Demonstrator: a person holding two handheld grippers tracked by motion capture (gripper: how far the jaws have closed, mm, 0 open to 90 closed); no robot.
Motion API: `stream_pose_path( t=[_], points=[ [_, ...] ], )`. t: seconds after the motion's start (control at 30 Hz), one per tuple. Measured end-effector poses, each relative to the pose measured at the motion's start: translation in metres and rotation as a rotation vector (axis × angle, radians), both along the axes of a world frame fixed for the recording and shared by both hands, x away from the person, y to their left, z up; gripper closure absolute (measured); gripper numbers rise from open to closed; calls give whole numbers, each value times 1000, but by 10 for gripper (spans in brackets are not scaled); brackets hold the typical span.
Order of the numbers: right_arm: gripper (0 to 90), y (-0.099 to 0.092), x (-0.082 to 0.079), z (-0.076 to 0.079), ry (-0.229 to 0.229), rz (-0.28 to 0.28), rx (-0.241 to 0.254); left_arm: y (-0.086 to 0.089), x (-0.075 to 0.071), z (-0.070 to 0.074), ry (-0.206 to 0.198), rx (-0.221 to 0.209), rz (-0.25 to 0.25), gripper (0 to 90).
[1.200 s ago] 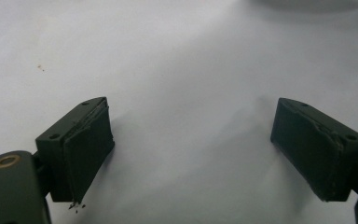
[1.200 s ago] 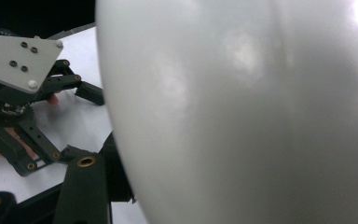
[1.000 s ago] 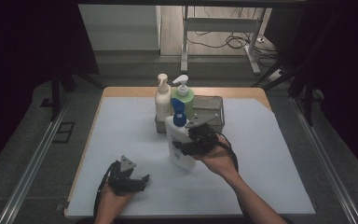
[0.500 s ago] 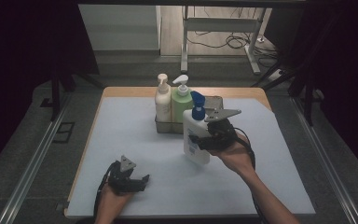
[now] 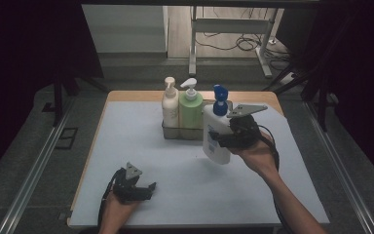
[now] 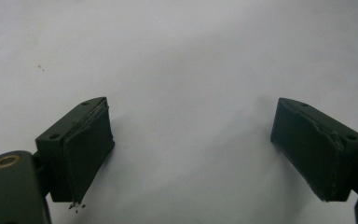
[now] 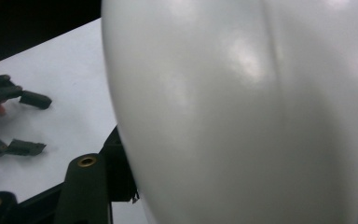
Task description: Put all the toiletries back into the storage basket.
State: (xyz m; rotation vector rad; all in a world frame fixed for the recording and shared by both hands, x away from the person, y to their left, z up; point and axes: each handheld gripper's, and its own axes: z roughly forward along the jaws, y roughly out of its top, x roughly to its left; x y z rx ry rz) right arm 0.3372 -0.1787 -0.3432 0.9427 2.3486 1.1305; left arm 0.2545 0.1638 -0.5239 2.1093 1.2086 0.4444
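A white pump bottle (image 5: 215, 136) with a blue pump head hangs tilted above the table, just right of the wire basket (image 5: 171, 130). My right gripper (image 5: 224, 141) is shut on its body from the right. The white bottle (image 7: 242, 107) bulges close before the right gripper view's camera. In the basket stand a cream pump bottle (image 5: 169, 105) and a light green pump bottle (image 5: 190, 108). My left gripper (image 5: 146, 190) rests on the table near the front left, its jaws wide apart. Between its pads (image 6: 86, 144) lies bare white table.
A white mat (image 5: 141, 146) covers the wooden table (image 5: 126, 95). Dark floor and metal rails run along both sides. The other hand's gripper (image 7: 23, 121) lies at the left in the right gripper view.
My right gripper has carried the white bottle rightward and upward, from in front of the basket to its right side. The left gripper has stayed put.
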Motion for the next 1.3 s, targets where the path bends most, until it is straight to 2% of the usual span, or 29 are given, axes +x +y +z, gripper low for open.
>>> stream_pose_path(
  t=[0.57,1.07,1.3],
  points=[
    [399,-9,26,20,-33,-72,30,0,0,0,0,1,0,121],
    [400,-4,53,21,-52,-134,29,0,0,0,1,3,-1,121],
    [400,0,69,16,-59,-159,31,0,0,0,0,3,-2,121]
  ],
)
